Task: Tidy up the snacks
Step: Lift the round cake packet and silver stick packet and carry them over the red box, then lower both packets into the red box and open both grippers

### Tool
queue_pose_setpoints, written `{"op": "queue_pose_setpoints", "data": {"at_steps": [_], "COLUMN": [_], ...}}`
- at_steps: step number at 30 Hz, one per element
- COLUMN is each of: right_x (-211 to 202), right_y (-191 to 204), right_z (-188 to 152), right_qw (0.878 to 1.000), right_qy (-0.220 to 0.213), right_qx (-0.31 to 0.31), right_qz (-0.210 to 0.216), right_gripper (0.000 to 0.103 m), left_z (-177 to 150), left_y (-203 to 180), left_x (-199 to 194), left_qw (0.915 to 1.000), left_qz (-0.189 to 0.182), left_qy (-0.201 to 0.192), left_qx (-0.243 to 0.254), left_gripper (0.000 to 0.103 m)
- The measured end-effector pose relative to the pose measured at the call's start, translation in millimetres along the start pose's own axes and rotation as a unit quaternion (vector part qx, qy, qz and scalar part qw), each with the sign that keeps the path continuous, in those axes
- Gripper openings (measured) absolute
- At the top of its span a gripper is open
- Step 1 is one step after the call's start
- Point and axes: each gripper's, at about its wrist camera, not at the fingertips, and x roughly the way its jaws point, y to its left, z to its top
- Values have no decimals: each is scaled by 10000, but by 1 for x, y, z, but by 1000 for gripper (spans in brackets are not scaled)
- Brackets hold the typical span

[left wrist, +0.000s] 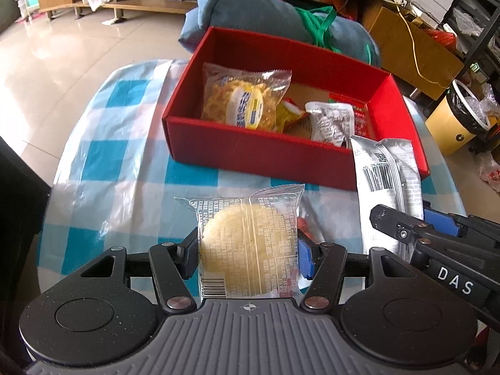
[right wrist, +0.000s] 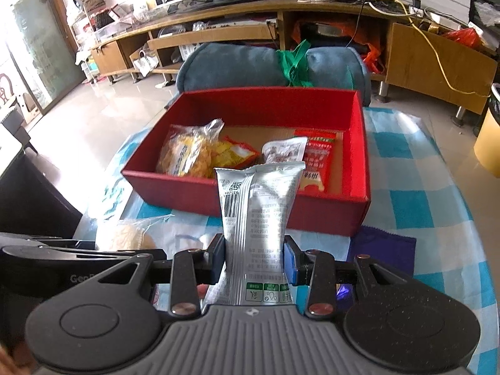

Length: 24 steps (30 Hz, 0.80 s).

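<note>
- The left tongs (left wrist: 248, 257) were closed on a clear-wrapped round pastry (left wrist: 247, 243), its sides pinched between the two pads, with the packet's long axis running straight ahead along the fingers
- Ahead of the left tongs and a little to their right sat the red box (left wrist: 250, 153) on the checked surface (left wrist: 103, 156), its near wall between the pastry and the snacks already inside
- Within the box, from left to right, lay a yellow crispy snack bag (left wrist: 247, 100), a small yellow-red packet (left wrist: 289, 112), a white printed sachet (left wrist: 331, 122) and a red packet (right wrist: 322, 153) against the right side
- The right tongs (right wrist: 254, 264) gripped a silver snack pouch (right wrist: 256, 206) by its lower half; the pouch stood upright along the fingers, and its sealed top edge overlapped the box's near wall in the right wrist view
- The box lay straight ahead of the right tongs, so both held packets pointed lengthwise at it; the right pouch seemed the nearer to the rim, though the fisheye made that hard to judge
- A purple cloth (right wrist: 384, 250) lay on the surface just right of the right tongs, in front of the box's near right corner
- Judged from this, the coming move would turn on carrying each packet forward over the near wall, the bare cardboard floor behind the snacks looking like the free room
</note>
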Motion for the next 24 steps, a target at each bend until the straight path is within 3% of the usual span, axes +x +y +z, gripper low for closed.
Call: {"op": "queue_pose_setpoints", "data": {"at_steps": [24], "right_x": [-9], "right_y": [-8], "right_z": [39], "right_qw": [9989], "right_qy": [-432], "right_qx": [165], "right_qz": [4], "right_gripper": [34], "left_z": [42], "left_y": [-21], "left_x": [-5], "left_qw": [9989], "left_qz": [36], "left_qy": [-382], "left_qx": [255], "left_gripper": [66]}}
